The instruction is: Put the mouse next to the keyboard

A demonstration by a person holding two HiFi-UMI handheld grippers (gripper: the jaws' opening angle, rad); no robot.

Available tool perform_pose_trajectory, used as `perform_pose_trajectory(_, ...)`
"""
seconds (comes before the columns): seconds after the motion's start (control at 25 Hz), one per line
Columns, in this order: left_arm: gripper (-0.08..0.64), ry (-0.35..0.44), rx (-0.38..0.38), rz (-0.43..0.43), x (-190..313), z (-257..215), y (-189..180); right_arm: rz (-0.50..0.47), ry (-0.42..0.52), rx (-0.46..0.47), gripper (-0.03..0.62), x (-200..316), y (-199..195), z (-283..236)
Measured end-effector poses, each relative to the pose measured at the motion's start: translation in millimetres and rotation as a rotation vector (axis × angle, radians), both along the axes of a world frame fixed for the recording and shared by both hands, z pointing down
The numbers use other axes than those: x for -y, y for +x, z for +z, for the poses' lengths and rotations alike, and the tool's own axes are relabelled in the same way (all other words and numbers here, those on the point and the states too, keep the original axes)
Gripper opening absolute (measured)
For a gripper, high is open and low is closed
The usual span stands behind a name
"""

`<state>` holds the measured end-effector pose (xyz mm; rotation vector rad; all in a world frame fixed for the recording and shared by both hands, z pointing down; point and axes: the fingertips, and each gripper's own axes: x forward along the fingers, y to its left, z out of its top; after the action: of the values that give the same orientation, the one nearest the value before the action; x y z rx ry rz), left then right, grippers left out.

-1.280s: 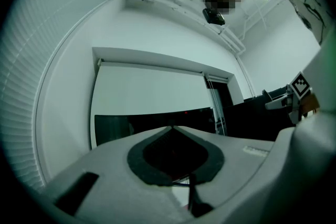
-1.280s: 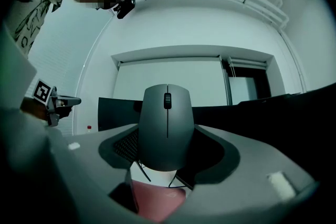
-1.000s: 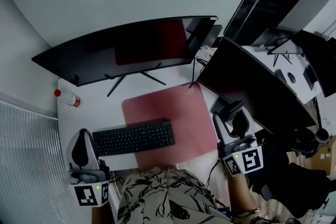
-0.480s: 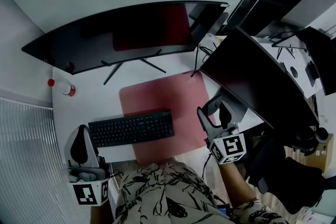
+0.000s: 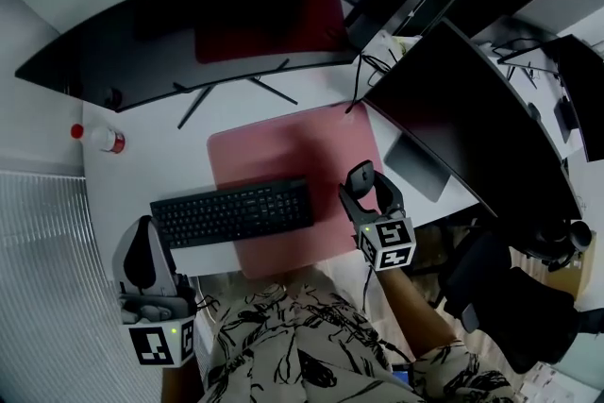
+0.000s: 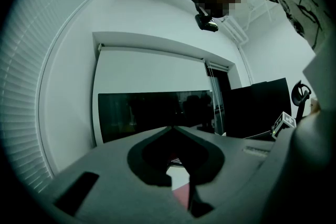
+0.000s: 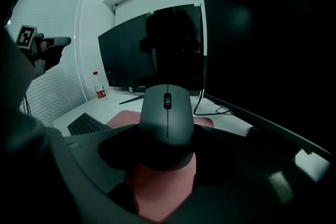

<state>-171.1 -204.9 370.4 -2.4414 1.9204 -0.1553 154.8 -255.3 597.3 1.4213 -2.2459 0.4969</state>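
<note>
A dark grey mouse sits between the jaws of my right gripper, which is shut on it. In the head view this gripper hangs over the right edge of the pink desk mat, a little right of the black keyboard. The keyboard lies across the mat's left front part, and its end shows as keyboard in the right gripper view. My left gripper is held off the desk's front left corner, jaws shut with nothing between them. Its view looks up at the wall and a monitor.
A wide curved monitor stands behind the mat. A second dark monitor is angled at the right, with cables between them. A small red-capped bottle stands at the desk's left. An office chair is at the lower right.
My right gripper has carried the mouse leftward, from the desk's right front edge to over the mat's right edge near the keyboard. The left gripper has stayed put.
</note>
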Motion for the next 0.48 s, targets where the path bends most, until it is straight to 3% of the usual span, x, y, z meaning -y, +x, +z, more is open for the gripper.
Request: perform_pose_trajectory(0.48, -0.003, -0.048, -0.001, -0.002, -2.3, 20.5, -1.3, -0.013, -0.234, -0.07, 0.305, -23.6, -17.4, 93.6)
